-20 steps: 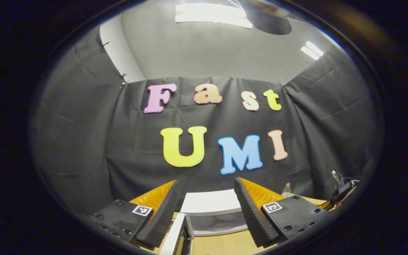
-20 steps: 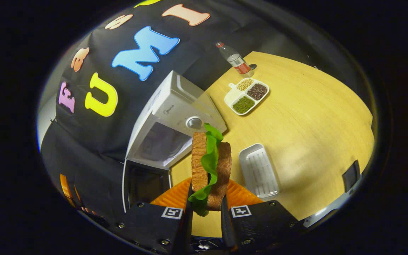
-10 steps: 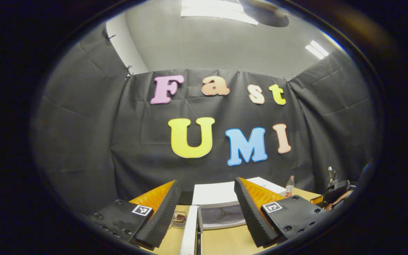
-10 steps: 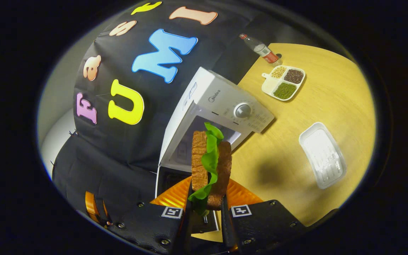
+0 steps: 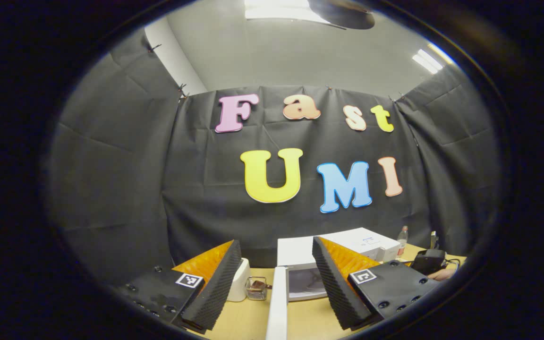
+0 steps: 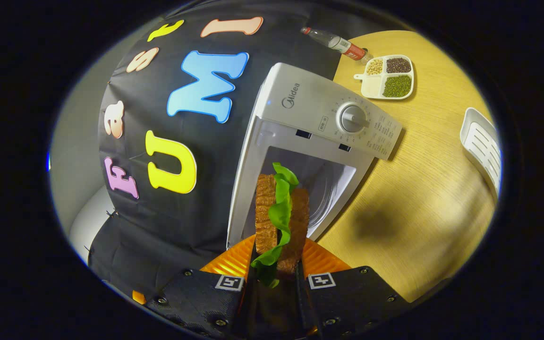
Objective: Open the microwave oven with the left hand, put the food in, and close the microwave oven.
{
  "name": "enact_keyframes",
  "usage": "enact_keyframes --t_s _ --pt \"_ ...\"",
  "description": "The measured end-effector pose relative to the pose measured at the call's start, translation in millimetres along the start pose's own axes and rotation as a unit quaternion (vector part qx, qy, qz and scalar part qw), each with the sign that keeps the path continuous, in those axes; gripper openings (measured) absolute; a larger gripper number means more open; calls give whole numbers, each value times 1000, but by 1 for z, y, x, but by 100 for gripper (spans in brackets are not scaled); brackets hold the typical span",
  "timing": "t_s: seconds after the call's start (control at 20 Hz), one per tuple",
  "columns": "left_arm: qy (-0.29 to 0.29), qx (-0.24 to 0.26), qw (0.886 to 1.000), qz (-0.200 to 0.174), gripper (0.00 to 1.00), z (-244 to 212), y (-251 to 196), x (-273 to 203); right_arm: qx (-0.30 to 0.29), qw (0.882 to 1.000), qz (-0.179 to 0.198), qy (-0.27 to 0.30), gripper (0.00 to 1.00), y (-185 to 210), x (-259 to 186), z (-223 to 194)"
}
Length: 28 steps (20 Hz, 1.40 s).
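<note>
Sandwich point(image 6: 281, 222) of brown bread and green lettuce stands upright, pinched between both fingers of the right tongs point(image 6: 276, 278), just in front of the open cavity of the white microwave oven point(image 6: 319, 118) on the wooden bench point(image 6: 423, 198). Its door point(image 5: 276, 302) stands swung out, edge-on between the spread fingers of the left tongs point(image 5: 276, 283), which gape wide and hold nothing. A divided dish of beans point(image 6: 387, 78), a bottle point(image 6: 333, 41) and a white tray point(image 6: 482, 146) lie beyond.

White microwave point(image 6: 319, 108) open; lettuce sandwich point(image 6: 279, 217) upright before cavity.
</note>
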<state>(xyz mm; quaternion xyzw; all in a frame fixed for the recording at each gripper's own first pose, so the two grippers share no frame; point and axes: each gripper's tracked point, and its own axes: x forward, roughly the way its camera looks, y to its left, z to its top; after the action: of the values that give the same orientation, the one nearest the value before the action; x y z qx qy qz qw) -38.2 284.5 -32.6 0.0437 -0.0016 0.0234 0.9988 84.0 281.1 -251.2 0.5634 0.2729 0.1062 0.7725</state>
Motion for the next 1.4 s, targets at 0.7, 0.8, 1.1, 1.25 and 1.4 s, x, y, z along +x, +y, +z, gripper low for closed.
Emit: enact_keyframes --t_s 0.7,0.8,1.1,1.25,1.4 --pt "30 4 996 88 100 -21 111 4 142 982 -39 -119 35 -13 163 -7" --pt "35 1 995 98 97 -22 121 3 145 980 -44 -132 35 -16 178 -3" --pt "44 2 991 124 100 -30 146 -3 172 967 -74 -170 35 -35 206 9" --pt "49 -5 991 122 98 -33 141 -1 170 967 -96 -164 41 -42 205 2" --pt "49 -10 992 112 97 -35 129 1 177 966 -104 -160 79 -48 197 -5"
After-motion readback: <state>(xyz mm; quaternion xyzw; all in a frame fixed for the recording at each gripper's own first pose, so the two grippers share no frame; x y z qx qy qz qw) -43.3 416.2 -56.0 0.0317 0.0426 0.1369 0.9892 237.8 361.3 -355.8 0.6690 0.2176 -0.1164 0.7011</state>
